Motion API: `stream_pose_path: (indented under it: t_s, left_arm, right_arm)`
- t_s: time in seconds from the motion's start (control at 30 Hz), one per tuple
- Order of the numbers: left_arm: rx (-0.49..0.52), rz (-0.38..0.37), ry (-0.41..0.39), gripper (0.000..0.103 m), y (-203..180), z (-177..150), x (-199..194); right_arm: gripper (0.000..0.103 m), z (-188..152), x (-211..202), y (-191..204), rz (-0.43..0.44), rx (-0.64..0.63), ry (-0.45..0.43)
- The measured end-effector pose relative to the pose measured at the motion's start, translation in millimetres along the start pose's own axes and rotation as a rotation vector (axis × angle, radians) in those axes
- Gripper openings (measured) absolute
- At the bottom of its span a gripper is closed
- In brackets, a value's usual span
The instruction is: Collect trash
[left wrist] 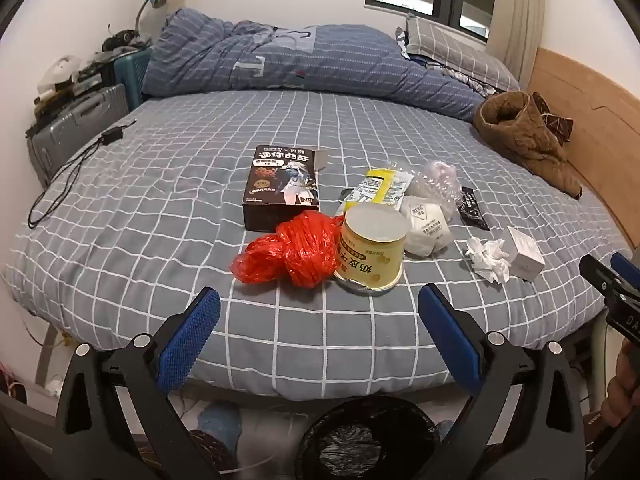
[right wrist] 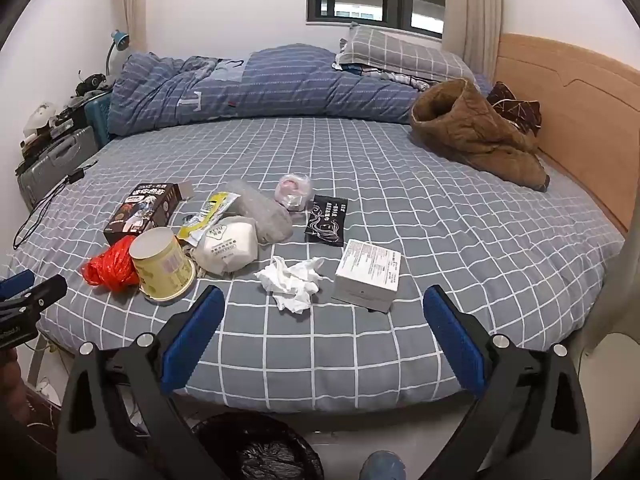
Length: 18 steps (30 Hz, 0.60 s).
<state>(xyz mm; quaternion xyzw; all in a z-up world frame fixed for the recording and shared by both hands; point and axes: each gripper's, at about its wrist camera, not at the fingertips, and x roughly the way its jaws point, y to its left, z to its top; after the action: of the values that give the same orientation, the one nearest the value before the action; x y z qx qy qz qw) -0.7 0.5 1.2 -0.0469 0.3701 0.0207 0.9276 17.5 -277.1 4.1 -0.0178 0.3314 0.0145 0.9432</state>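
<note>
Trash lies in a loose cluster on the bed (left wrist: pixel 160 184), on its grey checked sheet, near the edge where we stand. Leftmost we note a red bag (left wrist: pixel 292 254), crumpled, touching a yellow cup (left wrist: pixel 370 250) that stands upside down. Behind the bag sits a black box (left wrist: pixel 282 186), lying flat. Right of the cup: a white mask (left wrist: pixel 426 224), a yellow wrapper (left wrist: pixel 378 188) behind it, and a clear bag (left wrist: pixel 438 182) further back. A black sachet (right wrist: pixel 327 220) lies flat beside these. Nearest the right side we log a tissue (right wrist: pixel 292 284), balled up, and just beside it a white box (right wrist: pixel 368 276).

Left gripper (left wrist: pixel 319 334) hangs short of the cup and red bag, fingers spread wide, nothing between them. Right gripper (right wrist: pixel 324 334) hangs short of the tissue and white box, fingers likewise spread wide and bare. Neither touches the sheet that we can see.

Below the bed's edge, between the two grippers, we see a bin (left wrist: pixel 368 440) lined with black plastic. A brown coat (right wrist: pixel 476 132) lies well apart by the headboard; a blue quilt (left wrist: pixel 280 60) is bunched along the far side.
</note>
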Motion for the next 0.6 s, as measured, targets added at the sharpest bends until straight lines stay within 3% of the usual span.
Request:
stream_pose_path:
  t_s: [0.6]
  left_arm:
    - [0.015, 0.017, 0.011, 0.097, -3.2, -1.4, 6.3]
  right_arm:
    - [0.096, -0.3, 3.9, 1.5, -0.013, -0.012, 0.006]
